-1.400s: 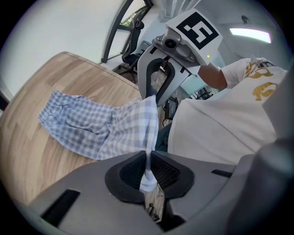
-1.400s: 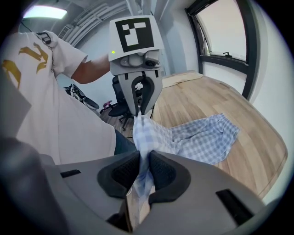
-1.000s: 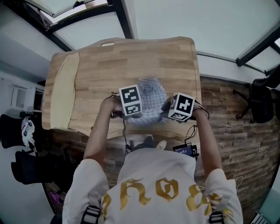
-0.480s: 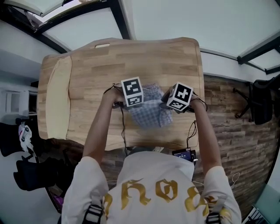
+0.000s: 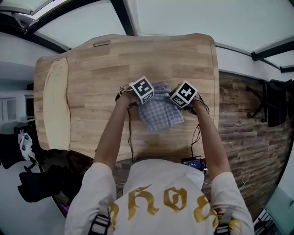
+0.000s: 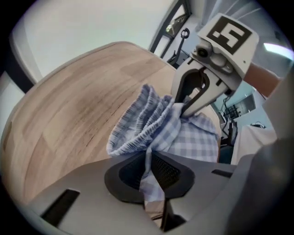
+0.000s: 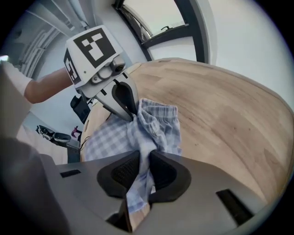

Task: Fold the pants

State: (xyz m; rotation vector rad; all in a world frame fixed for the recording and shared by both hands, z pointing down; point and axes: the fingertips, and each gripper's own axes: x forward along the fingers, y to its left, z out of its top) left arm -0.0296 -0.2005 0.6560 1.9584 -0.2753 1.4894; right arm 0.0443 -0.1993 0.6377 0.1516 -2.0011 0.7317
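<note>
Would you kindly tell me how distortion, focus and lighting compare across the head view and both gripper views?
Head view: fisheye bows the table; even light, pants sharp. Left gripper view: dark round vignette, the left hand-held gripper soft up close. Right gripper view: same vignette, window washed out.

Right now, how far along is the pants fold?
Done: pants look doubled into a short checked stack on the table. In hand: left tool and right tool each clamp its gathered far edge. Left: set that edge flat, release, perhaps one more fold.
</note>
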